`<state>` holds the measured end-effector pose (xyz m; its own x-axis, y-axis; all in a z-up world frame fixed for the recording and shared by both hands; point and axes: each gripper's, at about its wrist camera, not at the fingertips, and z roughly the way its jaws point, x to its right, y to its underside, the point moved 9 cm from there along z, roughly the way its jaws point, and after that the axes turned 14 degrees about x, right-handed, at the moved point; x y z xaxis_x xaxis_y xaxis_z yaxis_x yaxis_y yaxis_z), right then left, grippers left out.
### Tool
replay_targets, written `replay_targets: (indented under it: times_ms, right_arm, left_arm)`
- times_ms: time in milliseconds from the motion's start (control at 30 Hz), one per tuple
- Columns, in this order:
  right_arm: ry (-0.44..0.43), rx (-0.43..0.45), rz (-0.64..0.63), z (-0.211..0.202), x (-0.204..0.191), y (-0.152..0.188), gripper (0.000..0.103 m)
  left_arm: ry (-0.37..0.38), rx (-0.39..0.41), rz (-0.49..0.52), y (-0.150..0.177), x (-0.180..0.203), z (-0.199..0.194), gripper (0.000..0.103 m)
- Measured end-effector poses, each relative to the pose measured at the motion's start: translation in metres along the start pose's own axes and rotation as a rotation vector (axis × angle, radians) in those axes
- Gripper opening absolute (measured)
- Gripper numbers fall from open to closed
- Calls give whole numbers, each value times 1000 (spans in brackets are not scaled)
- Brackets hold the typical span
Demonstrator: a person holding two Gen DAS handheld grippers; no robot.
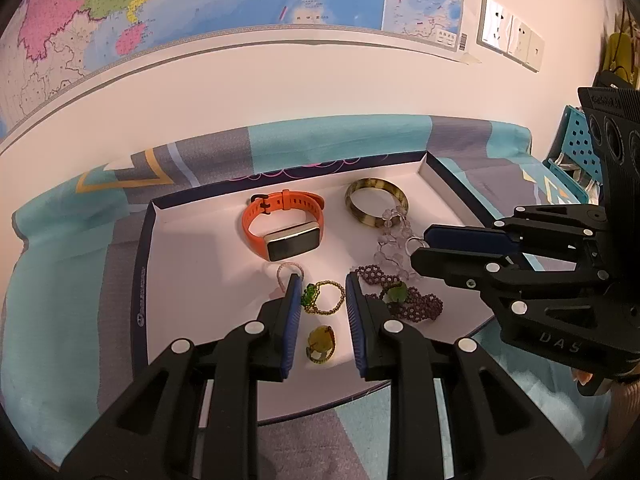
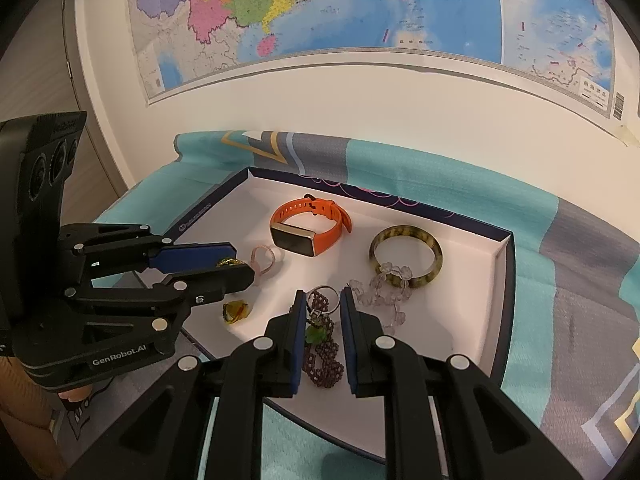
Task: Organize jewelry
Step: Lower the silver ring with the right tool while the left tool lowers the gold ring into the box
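A shallow white tray (image 1: 192, 264) (image 2: 472, 320) holds an orange watch (image 1: 280, 222) (image 2: 310, 226), a mottled bangle (image 1: 376, 204) (image 2: 406, 254), a clear bead bracelet (image 1: 394, 240) (image 2: 384, 286), a dark purple bead bracelet with a green charm (image 1: 404, 298) (image 2: 324, 346), a gold bead bracelet with green beads (image 1: 324, 298), a pink ring (image 1: 286, 274) (image 2: 264, 258) and an amber ring (image 1: 320, 344) (image 2: 237, 311). My left gripper (image 1: 322, 288) (image 2: 236, 258) is open, its fingers either side of the gold bracelet. My right gripper (image 2: 322, 298) (image 1: 418, 244) is open over the purple bracelet.
The tray lies on a teal and grey patterned cloth (image 1: 72, 280) (image 2: 580, 280) against a white wall with a map (image 1: 200, 0) (image 2: 360, 8). Wall sockets (image 1: 512, 36) and a blue perforated basket (image 1: 576, 140) are at the right.
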<state>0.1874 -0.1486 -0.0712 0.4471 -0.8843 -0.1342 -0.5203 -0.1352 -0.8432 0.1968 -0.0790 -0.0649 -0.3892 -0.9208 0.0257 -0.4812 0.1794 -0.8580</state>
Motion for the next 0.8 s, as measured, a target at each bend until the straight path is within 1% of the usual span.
replay_targets:
  times_ms: [800]
  right_arm:
    - [2, -34, -11, 16, 2, -4, 15]
  left_arm:
    - [-13, -30, -12, 5, -3, 12, 23]
